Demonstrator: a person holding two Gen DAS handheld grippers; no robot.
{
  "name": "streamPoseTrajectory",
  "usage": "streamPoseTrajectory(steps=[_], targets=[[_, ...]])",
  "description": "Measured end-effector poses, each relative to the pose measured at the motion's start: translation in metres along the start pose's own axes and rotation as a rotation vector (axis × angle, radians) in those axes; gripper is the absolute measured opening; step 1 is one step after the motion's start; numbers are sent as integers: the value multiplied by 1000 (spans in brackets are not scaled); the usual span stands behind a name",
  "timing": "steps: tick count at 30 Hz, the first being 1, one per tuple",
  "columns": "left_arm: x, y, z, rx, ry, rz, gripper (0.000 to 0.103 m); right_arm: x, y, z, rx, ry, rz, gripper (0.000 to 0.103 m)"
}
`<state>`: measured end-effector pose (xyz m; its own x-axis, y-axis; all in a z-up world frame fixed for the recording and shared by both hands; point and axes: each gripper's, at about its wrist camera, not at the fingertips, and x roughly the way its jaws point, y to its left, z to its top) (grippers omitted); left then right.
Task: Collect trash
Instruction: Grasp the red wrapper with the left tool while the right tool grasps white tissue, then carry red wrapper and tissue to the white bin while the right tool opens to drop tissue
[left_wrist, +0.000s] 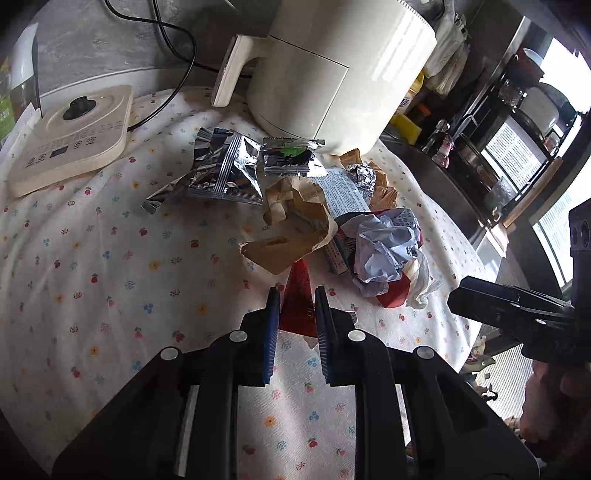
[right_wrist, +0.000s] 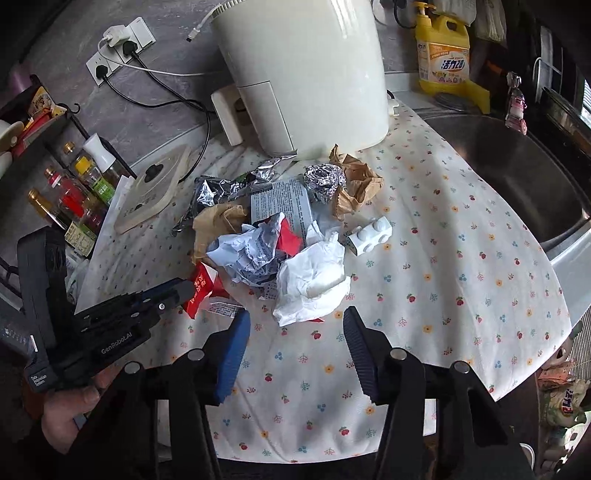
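Note:
A pile of trash lies on the flowered cloth (left_wrist: 110, 266): silver foil wrappers (left_wrist: 221, 170), brown paper (left_wrist: 295, 221), crumpled blue-white paper (left_wrist: 384, 243), a foil ball (right_wrist: 325, 177), a white tissue (right_wrist: 314, 284) and a red wrapper (left_wrist: 298, 299). My left gripper (left_wrist: 297, 293) has its fingers close on either side of the red wrapper, at the pile's near edge. It shows in the right wrist view (right_wrist: 186, 290) at the left, by the red wrapper (right_wrist: 201, 290). My right gripper (right_wrist: 295, 317) is open, just short of the white tissue.
A white air fryer (right_wrist: 306, 70) stands behind the pile. A beige kettle base (left_wrist: 70, 136) lies to the left, a white toy brick (right_wrist: 371, 234) to the right. A steel sink (right_wrist: 517, 166) and yellow detergent bottle (right_wrist: 443, 55) are at right, sauce bottles (right_wrist: 74, 195) at left.

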<state>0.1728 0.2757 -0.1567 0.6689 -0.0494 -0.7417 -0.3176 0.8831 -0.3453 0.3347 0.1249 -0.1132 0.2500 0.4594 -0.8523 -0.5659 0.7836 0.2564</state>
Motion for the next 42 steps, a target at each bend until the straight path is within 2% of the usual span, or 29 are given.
streamPoseTrajectory(steps=[3, 5, 8, 16, 23, 27, 32, 38, 42], targets=[[-14, 15, -3, -39, -20, 21, 19, 18, 2, 6, -8, 35, -21, 43], [-21, 21, -5, -57, -27, 34, 19, 28, 0, 8, 4, 68, -29, 12], [-33, 29, -11, -83, -41, 47, 19, 26, -2, 12, 17, 62, -28, 5], [-60, 36, -21, -132, -111, 79, 19, -7, -3, 15, -2, -7, -36, 4], [-86, 22, -31, -160, -188, 136, 19, -37, -18, 4, -29, -56, -21, 4], [-105, 17, -44, -198, -213, 180, 19, -55, -28, -10, -44, -74, -3, 3], [-126, -1, -67, -198, -238, 235, 19, -78, -40, -36, -72, -86, 27, 4], [-132, -32, -104, -235, -225, 236, 19, -107, -63, -72, -73, -84, 44, 4], [-131, -62, -121, -206, -198, 234, 19, -124, -81, -99, -77, -82, 28, 4]])
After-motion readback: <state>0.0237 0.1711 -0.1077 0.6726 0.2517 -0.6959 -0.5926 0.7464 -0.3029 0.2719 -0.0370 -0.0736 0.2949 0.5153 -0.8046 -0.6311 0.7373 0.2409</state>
